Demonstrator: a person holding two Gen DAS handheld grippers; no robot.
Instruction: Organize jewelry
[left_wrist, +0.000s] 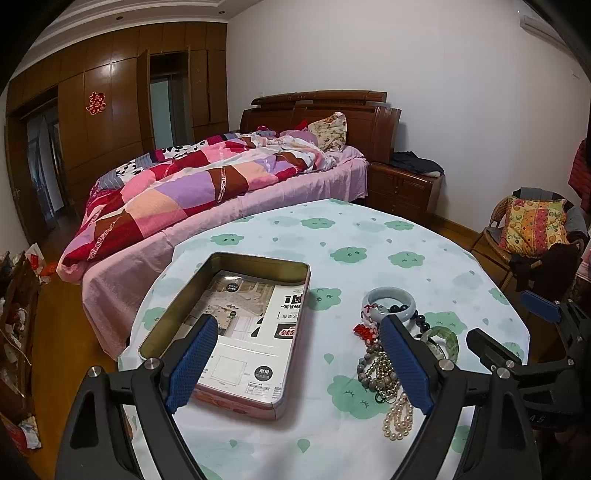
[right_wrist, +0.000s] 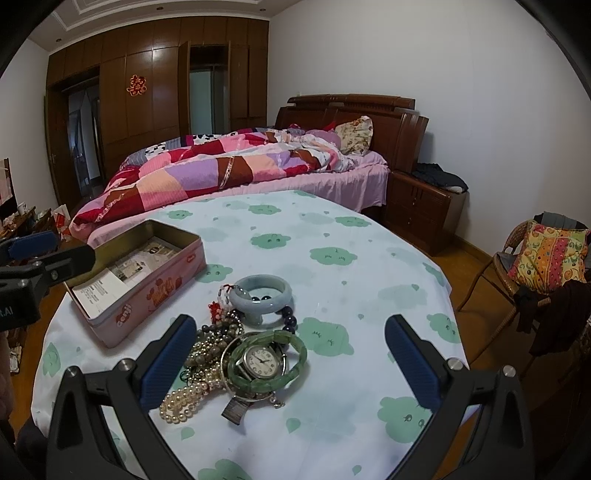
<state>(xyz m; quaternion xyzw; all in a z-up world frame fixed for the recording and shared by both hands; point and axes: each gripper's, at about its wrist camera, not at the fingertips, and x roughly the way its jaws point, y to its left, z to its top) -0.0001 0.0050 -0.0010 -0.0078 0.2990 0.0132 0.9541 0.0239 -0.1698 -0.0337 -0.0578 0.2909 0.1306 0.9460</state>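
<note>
A pile of jewelry lies on the round table (right_wrist: 332, 229): a pale jade bangle (right_wrist: 262, 290), a green bangle (right_wrist: 295, 363), a watch (right_wrist: 261, 361), a pearl strand (right_wrist: 184, 400) and dark beads (right_wrist: 290, 319). An open pink tin (right_wrist: 147, 291) lined with printed paper stands left of the pile. My right gripper (right_wrist: 291, 328) is open above the pile, holding nothing. My left gripper (left_wrist: 299, 328) is open and empty over the tin (left_wrist: 236, 325), with the jade bangle (left_wrist: 389, 299) and pearl strand (left_wrist: 399, 417) by its right finger.
A bed (left_wrist: 221, 177) with a patchwork quilt stands behind the table. A nightstand (right_wrist: 421, 206) is beside it and a wicker chair (right_wrist: 535, 266) with a cushion is at the right. Clutter lies on the floor at the left (left_wrist: 18, 332).
</note>
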